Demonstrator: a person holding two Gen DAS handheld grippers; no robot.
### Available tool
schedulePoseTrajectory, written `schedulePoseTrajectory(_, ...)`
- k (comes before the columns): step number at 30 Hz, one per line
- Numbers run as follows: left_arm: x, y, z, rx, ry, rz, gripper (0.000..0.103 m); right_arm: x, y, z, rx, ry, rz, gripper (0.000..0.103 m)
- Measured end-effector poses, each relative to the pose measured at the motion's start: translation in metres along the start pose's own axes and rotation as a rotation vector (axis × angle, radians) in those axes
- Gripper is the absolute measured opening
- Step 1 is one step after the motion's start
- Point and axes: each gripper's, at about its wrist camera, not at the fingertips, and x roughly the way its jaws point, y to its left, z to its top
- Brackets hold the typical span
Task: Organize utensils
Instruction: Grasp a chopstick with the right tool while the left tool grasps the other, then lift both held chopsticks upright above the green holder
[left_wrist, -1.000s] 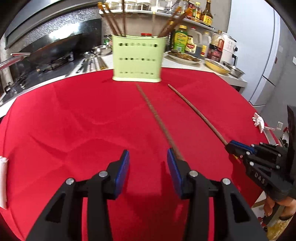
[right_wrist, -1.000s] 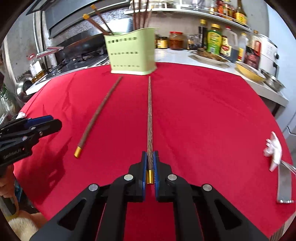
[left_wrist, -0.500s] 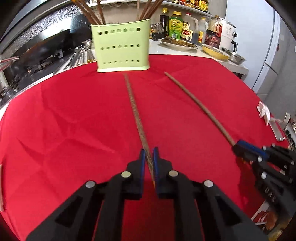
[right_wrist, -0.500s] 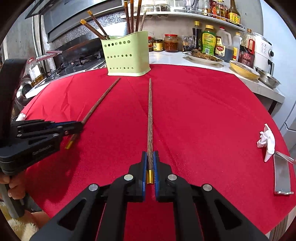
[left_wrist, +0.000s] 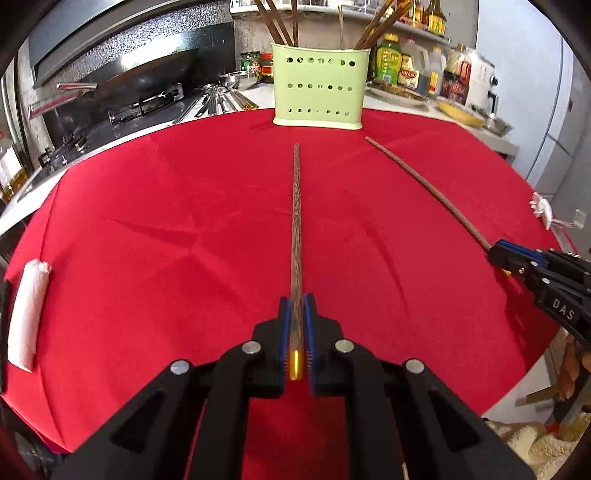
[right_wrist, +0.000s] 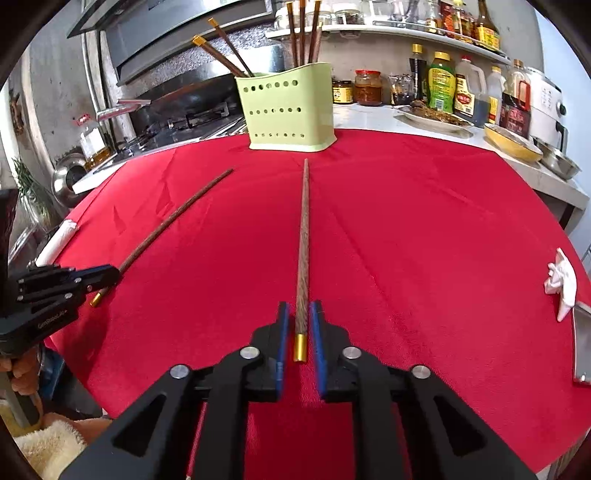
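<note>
Two long brown chopsticks with gold caps lie on the red tablecloth (left_wrist: 147, 221). My left gripper (left_wrist: 296, 306) is shut on one chopstick (left_wrist: 296, 221) near its gold end, with the tip pointing at the green holder (left_wrist: 319, 90). My right gripper (right_wrist: 300, 312) has its jaws slightly apart around the other chopstick (right_wrist: 304, 229), with small gaps on both sides. The green perforated holder (right_wrist: 290, 109) stands at the table's far edge with several chopsticks upright in it. Each gripper also shows in the other view: the right (left_wrist: 496, 253), the left (right_wrist: 110, 275).
A rolled white cloth (left_wrist: 27, 314) lies at the table's left edge. A white spoon rest (right_wrist: 561, 286) and a metal piece (right_wrist: 583, 343) lie at the right edge. A wok and stove (left_wrist: 129, 92) are behind on the left; bottles and dishes (right_wrist: 461, 96) line the counter on the right.
My left gripper closed on its chopstick and turned it to point straight at the holder. My right gripper's jaws have parted slightly around its chopstick.
</note>
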Motion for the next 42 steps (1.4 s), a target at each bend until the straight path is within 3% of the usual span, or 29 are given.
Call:
schedulePoseTrajectory(6, 0.001, -0.01, -0.001, 0.022, -0.005, 0.025, 0.011, -0.007, -0.002, -0.011, 0.022, -0.041, 0.003, 0.018)
schedulePoseTrajectory(14, -0.001, -0.019, -0.006, 0.081, -0.008, 0.08, 0.011, -0.01, 0.011, -0.019, -0.034, -0.072, -0.062, 0.017)
schedulePoseTrajectory(16, -0.002, -0.019, -0.007, 0.096, -0.016, 0.093, 0.007, -0.01, 0.014, -0.02, -0.051, -0.078, -0.078, 0.013)
schedulePoseTrajectory(17, -0.002, -0.018, -0.007, 0.095, -0.017, 0.091, 0.007, -0.011, 0.014, -0.02, -0.051, -0.076, -0.067, 0.008)
schedulePoseTrajectory(20, -0.007, -0.011, -0.004, 0.076, -0.033, 0.035, 0.007, -0.012, 0.012, -0.016, -0.028, -0.07, -0.043, 0.007)
schedulePoseTrajectory(23, -0.027, -0.002, 0.007, 0.054, -0.107, 0.0, 0.007, -0.025, 0.011, -0.006, -0.022, -0.114, -0.038, 0.007)
schedulePoseTrajectory(33, -0.133, 0.019, 0.067, 0.036, -0.451, -0.059, 0.007, -0.119, 0.024, 0.066, -0.062, -0.405, -0.021, 0.007)
schedulePoseTrajectory(38, -0.154, 0.021, 0.09, 0.046, -0.518, -0.074, 0.007, -0.147, 0.031, 0.1, -0.088, -0.468, 0.004, 0.007)
schedulePoseTrajectory(42, -0.138, 0.023, 0.103, 0.054, -0.488, -0.068, 0.007, -0.141, 0.037, 0.119, -0.114, -0.464, -0.011, 0.007)
